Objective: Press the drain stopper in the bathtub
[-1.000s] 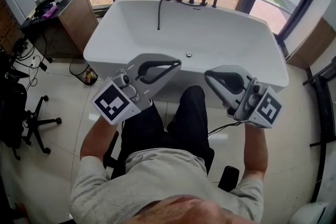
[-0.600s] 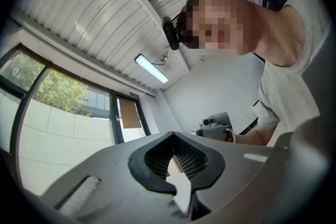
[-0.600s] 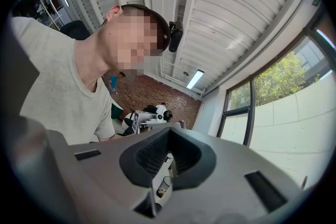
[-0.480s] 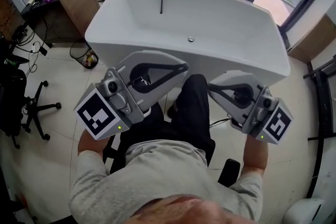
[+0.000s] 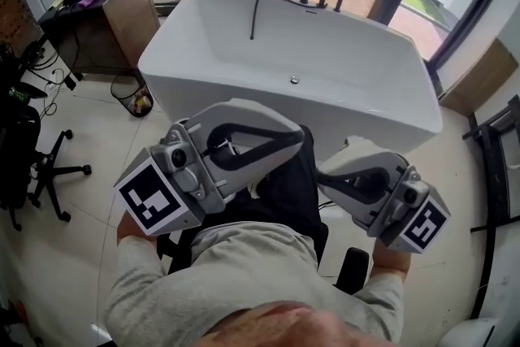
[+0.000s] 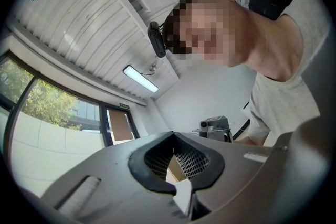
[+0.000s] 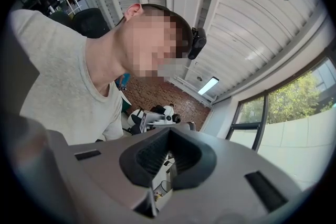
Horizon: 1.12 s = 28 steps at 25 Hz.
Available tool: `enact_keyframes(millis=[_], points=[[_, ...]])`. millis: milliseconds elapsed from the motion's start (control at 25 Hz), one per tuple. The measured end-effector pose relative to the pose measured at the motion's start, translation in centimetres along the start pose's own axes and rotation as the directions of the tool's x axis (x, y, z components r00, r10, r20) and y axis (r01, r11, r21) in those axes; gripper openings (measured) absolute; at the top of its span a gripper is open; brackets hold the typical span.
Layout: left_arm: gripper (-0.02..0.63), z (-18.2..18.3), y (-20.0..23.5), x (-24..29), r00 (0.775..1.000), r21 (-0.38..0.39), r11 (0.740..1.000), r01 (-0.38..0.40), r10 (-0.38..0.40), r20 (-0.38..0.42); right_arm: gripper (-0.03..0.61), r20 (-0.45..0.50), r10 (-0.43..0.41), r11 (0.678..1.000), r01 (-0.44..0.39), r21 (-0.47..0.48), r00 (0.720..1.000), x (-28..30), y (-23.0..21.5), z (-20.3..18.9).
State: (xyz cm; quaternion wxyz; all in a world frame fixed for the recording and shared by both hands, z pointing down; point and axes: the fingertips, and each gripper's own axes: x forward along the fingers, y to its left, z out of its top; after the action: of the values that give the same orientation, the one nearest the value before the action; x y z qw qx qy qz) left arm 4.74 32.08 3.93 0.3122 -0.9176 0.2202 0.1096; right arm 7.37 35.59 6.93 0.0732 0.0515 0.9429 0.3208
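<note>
Tiled room, tub (image 5: 188, 89) under window | left gripper (image 5: 286, 132) over lap, jaws together, empty, tipped upward, seemingly idle | stopper (image 5: 294, 80) mid-tub by near wall, unpressed | right gripper (image 5: 325, 174) likewise closed, empty; reach not begun

Over the last second both grippers got pulled back off the bathtub (image 5: 166, 65) rim toward the person's lap. The left gripper (image 5: 290, 142) came up closer to the head camera, and the right gripper (image 5: 325, 178) dropped lower.
</note>
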Motion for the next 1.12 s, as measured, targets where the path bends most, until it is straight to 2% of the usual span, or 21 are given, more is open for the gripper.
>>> enact_keyframes(millis=[320,1120], points=[[0.011,0.1,0.1,0.0,1.0,0.026,1.0,-0.012,0.012,-0.005,0.0,-0.002,0.042,0.999,-0.042,0.002,0.999,0.7,0.4,-0.2],[0.011,0.1,-0.3,-0.7,1.0,0.024,1.0,-0.015,0.016,-0.01,0.0,-0.031,0.035,0.999,-0.035,0.001,0.999,0.9,1.4,-0.5]])
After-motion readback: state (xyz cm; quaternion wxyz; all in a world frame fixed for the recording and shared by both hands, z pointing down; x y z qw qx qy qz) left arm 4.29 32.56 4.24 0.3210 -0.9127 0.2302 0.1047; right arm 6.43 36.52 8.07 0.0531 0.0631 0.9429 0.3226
